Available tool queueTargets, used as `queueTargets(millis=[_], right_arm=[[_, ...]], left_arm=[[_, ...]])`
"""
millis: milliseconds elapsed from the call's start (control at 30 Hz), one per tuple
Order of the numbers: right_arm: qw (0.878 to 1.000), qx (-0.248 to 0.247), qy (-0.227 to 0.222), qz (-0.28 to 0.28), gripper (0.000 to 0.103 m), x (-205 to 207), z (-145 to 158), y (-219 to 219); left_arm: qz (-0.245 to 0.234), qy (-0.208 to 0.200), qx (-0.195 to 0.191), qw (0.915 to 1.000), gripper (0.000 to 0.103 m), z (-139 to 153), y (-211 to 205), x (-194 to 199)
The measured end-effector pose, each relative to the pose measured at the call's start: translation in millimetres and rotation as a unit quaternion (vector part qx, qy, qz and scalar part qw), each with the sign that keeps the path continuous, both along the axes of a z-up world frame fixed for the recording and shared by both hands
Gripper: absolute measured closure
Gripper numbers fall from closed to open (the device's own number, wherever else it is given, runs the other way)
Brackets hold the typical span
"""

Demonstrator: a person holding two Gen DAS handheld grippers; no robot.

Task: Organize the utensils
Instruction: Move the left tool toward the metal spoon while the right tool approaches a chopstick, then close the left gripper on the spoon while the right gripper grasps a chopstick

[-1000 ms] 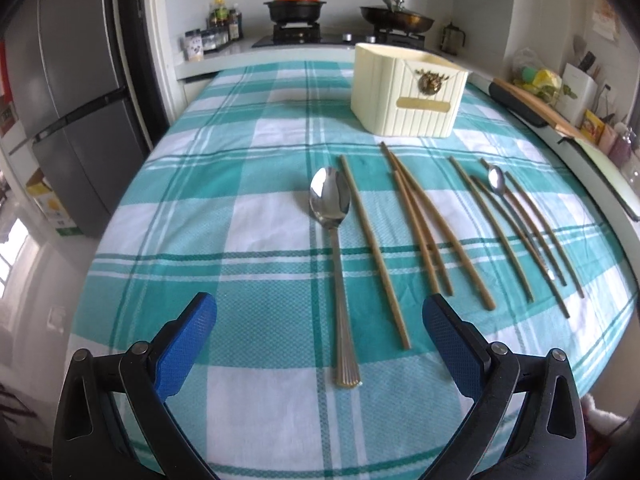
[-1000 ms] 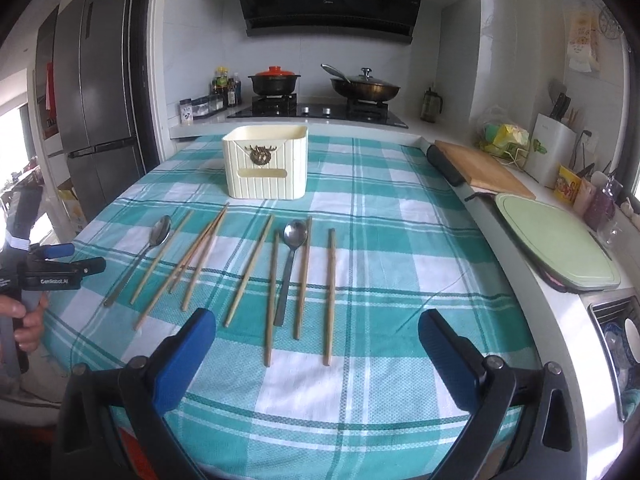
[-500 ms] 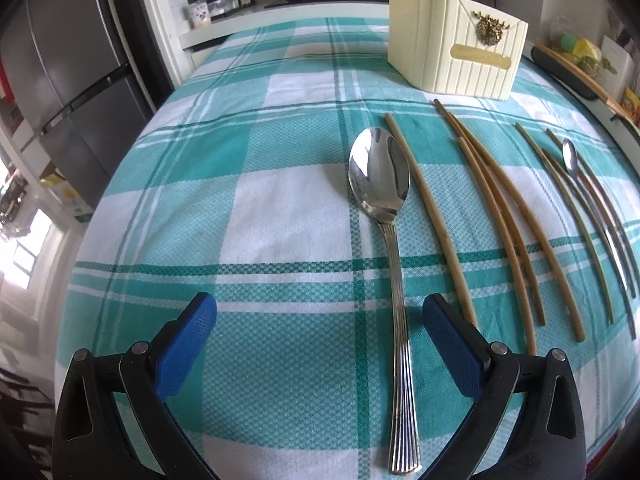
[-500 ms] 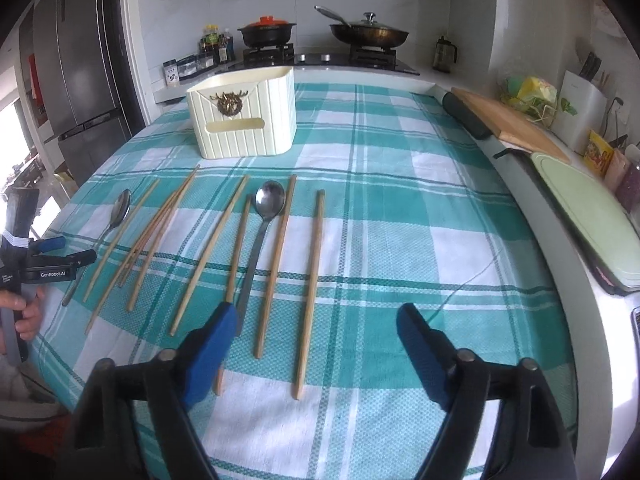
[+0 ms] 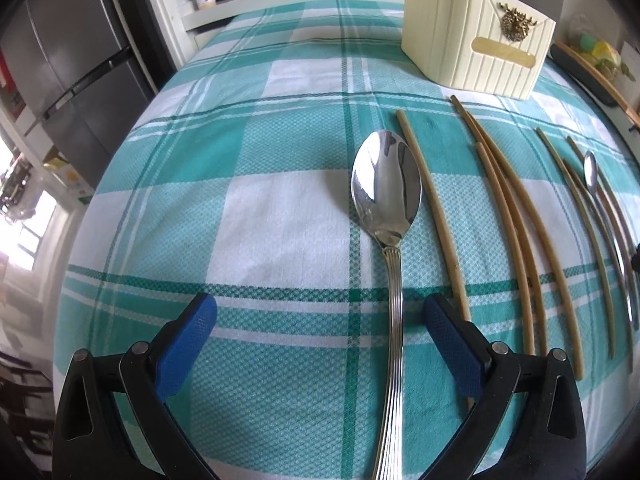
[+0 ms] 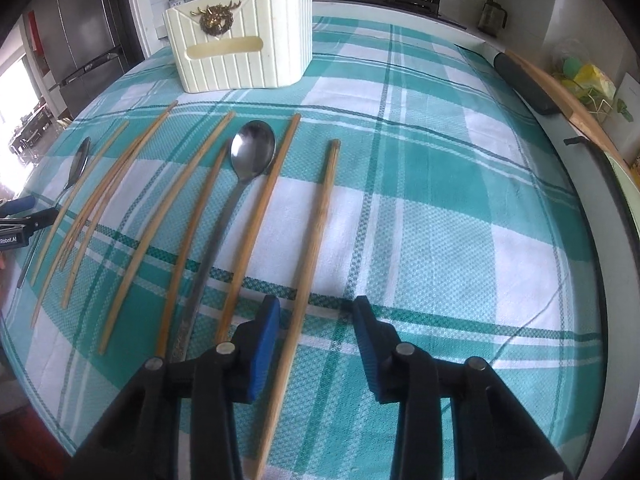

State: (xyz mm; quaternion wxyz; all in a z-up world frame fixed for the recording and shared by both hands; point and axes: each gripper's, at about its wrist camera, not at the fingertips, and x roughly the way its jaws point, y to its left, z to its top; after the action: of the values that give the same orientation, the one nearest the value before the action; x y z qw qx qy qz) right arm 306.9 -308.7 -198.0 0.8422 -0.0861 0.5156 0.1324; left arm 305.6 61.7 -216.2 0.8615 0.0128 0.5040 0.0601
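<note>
Blue-padded fingers [image 5: 188, 344] of the left gripper [image 5: 316, 344] stand wide apart, holding nothing; the large shiny steel spoon [image 5: 387, 188] has its ribbed handle running between them, nearer the right pad. A moment ago this gripper hung higher, with the spoon well ahead. Further right, the right gripper [image 6: 316, 344] has dropped low, and its jaws, fully spread a second ago, are closing around the rightmost bamboo chopstick [image 6: 316, 232], not yet pinching it. Both look set for a first pickup; the cream ribbed utensil holder [image 6: 244, 40] waits beyond.
</note>
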Motion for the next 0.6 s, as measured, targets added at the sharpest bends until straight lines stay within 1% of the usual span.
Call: queueTargets(millis=[133, 267, 433, 533, 600], right_arm=[[1.0, 0.0, 0.008, -0.007, 0.066, 9, 1, -8], [1.0, 0.003, 0.017, -0.007, 0.066, 21, 0, -10], [1.0, -0.012, 0.025, 0.005, 0.063, 31, 0, -3], [0.999, -0.022, 0.028, 0.016, 0.063, 44, 0, 5], [0.999, -0.024, 0.033, 0.022, 0.063, 56, 0, 9]], left_arm=[[-0.005, 0.001, 0.018, 0.9998, 0.0, 2, -4, 18], [-0.002, 0.006, 0.02, 0.9998, 0.0, 2, -3, 37], [0.02, 0.013, -0.003, 0.9997, 0.0, 0, -2, 47], [0.02, 0.019, -0.019, 0.9994, 0.0, -2, 0, 52], [0.014, 0.024, -0.035, 0.999, 0.004, -2, 2, 55]])
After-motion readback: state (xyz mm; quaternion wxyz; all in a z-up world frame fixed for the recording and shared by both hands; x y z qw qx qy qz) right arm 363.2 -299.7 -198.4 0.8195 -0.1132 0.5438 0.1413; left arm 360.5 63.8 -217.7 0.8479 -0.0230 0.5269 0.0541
